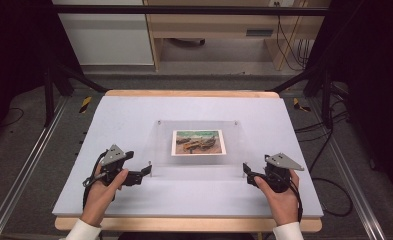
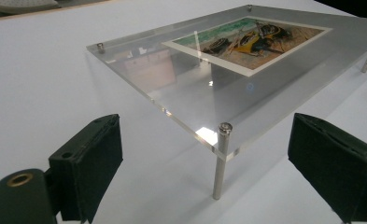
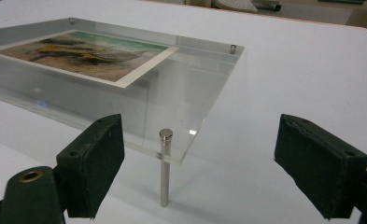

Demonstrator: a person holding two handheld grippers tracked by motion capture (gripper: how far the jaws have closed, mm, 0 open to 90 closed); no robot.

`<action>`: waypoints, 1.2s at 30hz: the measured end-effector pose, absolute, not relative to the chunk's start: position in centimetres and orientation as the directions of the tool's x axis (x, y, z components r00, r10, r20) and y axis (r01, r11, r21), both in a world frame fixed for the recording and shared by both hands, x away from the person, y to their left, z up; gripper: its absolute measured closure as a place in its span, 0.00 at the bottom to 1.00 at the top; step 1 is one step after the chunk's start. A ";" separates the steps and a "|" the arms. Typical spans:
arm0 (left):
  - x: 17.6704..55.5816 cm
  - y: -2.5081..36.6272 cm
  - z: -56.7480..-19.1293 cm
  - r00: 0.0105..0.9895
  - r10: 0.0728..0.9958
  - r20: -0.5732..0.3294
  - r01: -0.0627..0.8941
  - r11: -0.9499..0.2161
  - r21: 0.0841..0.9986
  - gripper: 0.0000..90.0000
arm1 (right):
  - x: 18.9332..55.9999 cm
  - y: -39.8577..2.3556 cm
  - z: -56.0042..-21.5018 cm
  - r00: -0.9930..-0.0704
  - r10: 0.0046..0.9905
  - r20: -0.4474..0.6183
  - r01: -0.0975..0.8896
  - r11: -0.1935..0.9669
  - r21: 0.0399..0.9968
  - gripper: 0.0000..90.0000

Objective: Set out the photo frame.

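Observation:
A clear acrylic plate point(image 1: 159, 145) stands on short metal legs in the middle of the pale table point(image 1: 124, 112). A small printed picture point(image 1: 198, 142) lies flat at its centre. My left gripper point(image 1: 146, 170) is level beside the plate's near left corner, jaws open. In the left gripper view that corner's leg point(image 2: 220, 163) stands between the wide-apart pads of the left gripper point(image 2: 209, 156), untouched. My right gripper point(image 1: 245, 172) is at the near right corner, also open. In the right gripper view the leg point(image 3: 164, 168) stands nearer the left pad of the right gripper point(image 3: 204, 163), with a gap.
The table's wooden front edge point(image 1: 184, 224) is just below my hands. Black frame posts point(image 1: 49, 85) stand at both back corners. Cables point(image 1: 329, 195) lie on the floor at the right, and a metal rail point(image 1: 14, 195) runs along the left.

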State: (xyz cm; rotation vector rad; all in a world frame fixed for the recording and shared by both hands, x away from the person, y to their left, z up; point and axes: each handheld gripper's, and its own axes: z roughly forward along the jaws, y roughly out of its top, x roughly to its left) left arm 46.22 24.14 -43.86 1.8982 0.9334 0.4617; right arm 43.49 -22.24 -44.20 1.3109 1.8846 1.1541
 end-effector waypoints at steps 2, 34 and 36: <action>46.3 24.1 -43.6 0.639 0.766 -0.070 0.409 -0.261 0.874 0.10 | 43.8 -22.1 -44.1 -0.365 0.931 0.021 0.445 0.155 0.882 0.20; 51.2 21.9 -43.8 0.604 0.774 -0.189 0.594 -0.279 0.754 0.09 | 50.6 -21.4 -42.7 -0.507 0.846 0.164 0.595 0.206 0.777 0.20; 51.2 21.9 -43.9 0.601 0.771 -0.213 0.606 -0.266 0.749 0.10 | 50.7 -21.3 -42.9 -0.508 0.840 0.192 0.607 0.192 0.771 0.20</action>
